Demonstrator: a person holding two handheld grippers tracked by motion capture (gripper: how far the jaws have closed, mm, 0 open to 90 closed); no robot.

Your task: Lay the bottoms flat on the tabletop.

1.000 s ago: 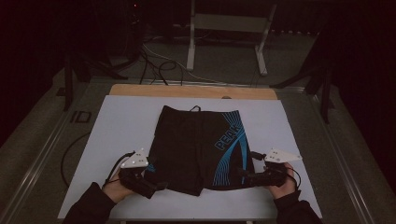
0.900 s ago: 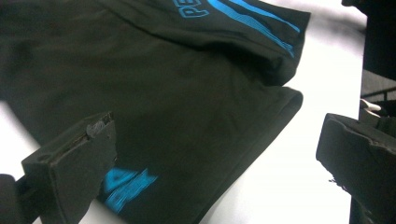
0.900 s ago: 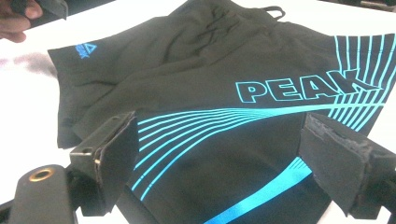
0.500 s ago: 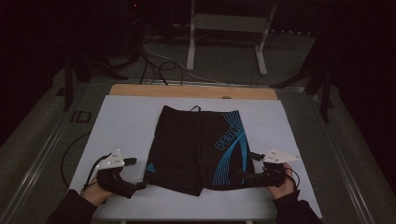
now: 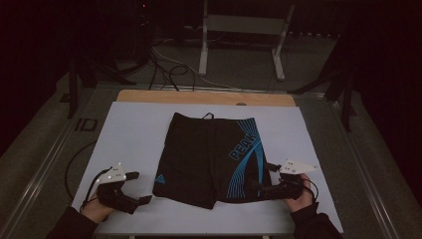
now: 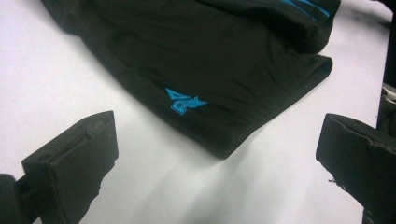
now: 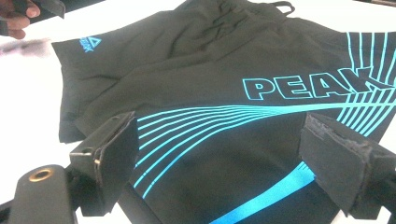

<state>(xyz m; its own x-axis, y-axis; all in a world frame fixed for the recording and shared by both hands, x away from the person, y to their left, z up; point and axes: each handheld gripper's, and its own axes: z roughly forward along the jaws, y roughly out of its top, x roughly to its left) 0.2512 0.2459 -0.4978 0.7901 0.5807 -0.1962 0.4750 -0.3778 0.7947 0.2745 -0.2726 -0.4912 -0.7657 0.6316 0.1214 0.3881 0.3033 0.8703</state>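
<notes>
Black swim shorts (image 5: pixel 209 157) with blue stripes and a "PEAK" print lie flat on the white table cover (image 5: pixel 134 129). My left gripper (image 5: pixel 139 188) is open just left of the shorts' left leg hem, over bare cover. In the left gripper view its jaws (image 6: pixel 215 172) stand wide apart, and the hem with a small blue logo (image 6: pixel 187 100) lies ahead of them. My right gripper (image 5: pixel 263 178) is open at the right leg hem. In the right gripper view its jaws (image 7: pixel 224 158) straddle the striped fabric (image 7: pixel 261 107) without closing on it.
The cover's front edge (image 5: pixel 214 231) runs just behind both hands. A wooden table edge (image 5: pixel 209 97) shows at the back, with a metal stand (image 5: pixel 244 25) and cables (image 5: pixel 164 64) on the floor beyond. The other hand (image 7: pixel 18 14) shows at the top left of the right gripper view.
My left gripper has drawn back to the left, away from the shorts' left hem, and now hangs over bare cover. The right gripper has barely moved.
</notes>
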